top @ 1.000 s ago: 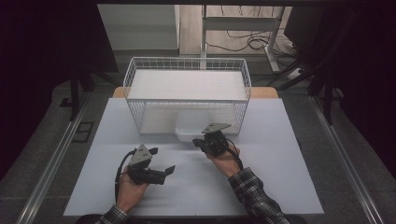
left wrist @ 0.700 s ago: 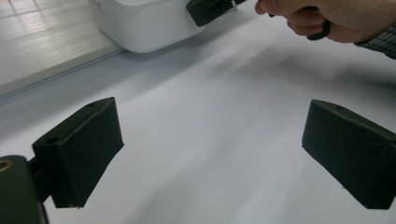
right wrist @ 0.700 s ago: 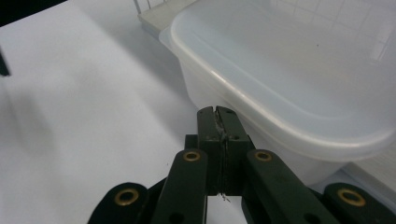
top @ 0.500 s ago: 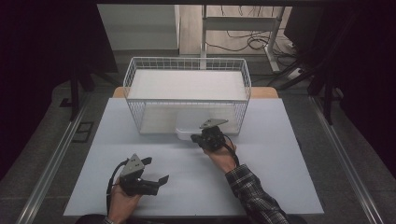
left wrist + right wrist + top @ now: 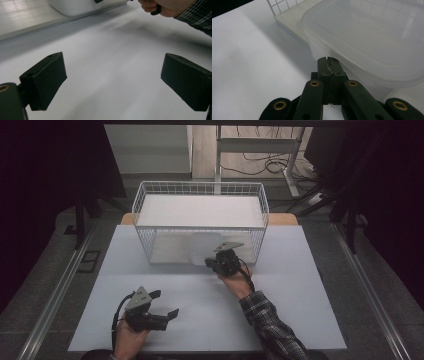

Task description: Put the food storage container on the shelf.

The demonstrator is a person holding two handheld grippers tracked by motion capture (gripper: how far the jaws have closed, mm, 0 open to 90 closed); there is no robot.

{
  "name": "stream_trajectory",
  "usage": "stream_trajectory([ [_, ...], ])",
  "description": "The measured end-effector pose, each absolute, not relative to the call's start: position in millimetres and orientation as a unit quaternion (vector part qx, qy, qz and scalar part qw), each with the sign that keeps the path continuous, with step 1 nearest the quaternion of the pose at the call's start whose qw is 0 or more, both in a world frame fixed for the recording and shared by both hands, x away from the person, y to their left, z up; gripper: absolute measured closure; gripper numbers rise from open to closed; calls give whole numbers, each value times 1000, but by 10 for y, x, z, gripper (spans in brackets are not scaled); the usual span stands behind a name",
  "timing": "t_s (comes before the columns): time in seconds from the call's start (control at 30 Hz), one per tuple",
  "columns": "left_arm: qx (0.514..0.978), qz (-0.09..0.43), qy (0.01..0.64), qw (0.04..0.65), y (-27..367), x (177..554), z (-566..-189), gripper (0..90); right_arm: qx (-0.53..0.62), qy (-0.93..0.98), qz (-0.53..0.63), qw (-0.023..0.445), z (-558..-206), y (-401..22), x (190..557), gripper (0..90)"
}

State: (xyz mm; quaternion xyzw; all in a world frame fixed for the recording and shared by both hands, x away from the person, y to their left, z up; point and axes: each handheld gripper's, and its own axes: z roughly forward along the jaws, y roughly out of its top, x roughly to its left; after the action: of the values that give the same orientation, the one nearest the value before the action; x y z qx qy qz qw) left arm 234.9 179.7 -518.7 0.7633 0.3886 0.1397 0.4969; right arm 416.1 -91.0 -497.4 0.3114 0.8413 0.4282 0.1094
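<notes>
A translucent plastic container (image 5: 202, 248) stands tipped on edge against the front of the white wire basket (image 5: 200, 190). My right gripper (image 5: 212, 263) is shut on its rim. In the right gripper view the jaws (image 5: 328, 60) are pressed together on the lip of the container (image 5: 372, 37). My left gripper (image 5: 165, 303) is open near the front left of the table, with nothing between its fingers. In the left gripper view its pads (image 5: 46, 75) stand wide apart over the bare white tabletop (image 5: 110, 62), and farther off are the container's base (image 5: 75, 5) and the other hand (image 5: 170, 6).
The basket sits on a thin board (image 5: 294, 21) at the back middle of the white table (image 5: 300, 310). Metal rails (image 5: 55, 300) run along both sides of the table. Dark curtains and floor cables lie beyond.
My left gripper has drawn back toward the front left edge, still open. My right gripper has moved slightly toward the basket, tipping the container up higher.
</notes>
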Motion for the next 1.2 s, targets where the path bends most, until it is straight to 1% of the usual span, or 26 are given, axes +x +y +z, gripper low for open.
stream_trajectory([
  [0.17, 767, 128, 387, 496, 1777, 2365, -5218, 61, 317, 840, 425, 114, -4960, -893, 4234, 885],
  [0.4, 790, 138, 372, 468, 1678, 2369, -5265, 46, 325, 838, 422, 121, -4952, -873, 4333, 885],
  [0.7, 795, 145, 366, 461, 1642, 2368, -5282, 28, 332, 837, 417, 123, -4957, -848, 4382, 876],
  [0.87, 789, 126, 371, 473, 1665, 2383, -5282, 24, 333, 833, 424, 119, -4914, -869, 4338, 834],
  [1.03, 791, 123, 371, 471, 1662, 2386, -5286, 24, 325, 833, 432, 113, -4872, -884, 4263, 744],
  [1.07, 791, 123, 371, 471, 1662, 2386, -5286, 24, 325, 833, 432, 113, -4872, -884, 4263, 744],
  [1.1, 791, 123, 371, 470, 1661, 2385, -5287, 24, 323, 836, 430, 111, -4878, -889, 4240, 702],
  [1.17, 792, 124, 371, 468, 1660, 2385, -5288, 24, 323, 836, 430, 107, -4884, -895, 4222, 669],
  [1.2, 793, 125, 370, 467, 1659, 2386, -5288, 24, 323, 836, 430, 107, -4884, -895, 4222, 669],
])
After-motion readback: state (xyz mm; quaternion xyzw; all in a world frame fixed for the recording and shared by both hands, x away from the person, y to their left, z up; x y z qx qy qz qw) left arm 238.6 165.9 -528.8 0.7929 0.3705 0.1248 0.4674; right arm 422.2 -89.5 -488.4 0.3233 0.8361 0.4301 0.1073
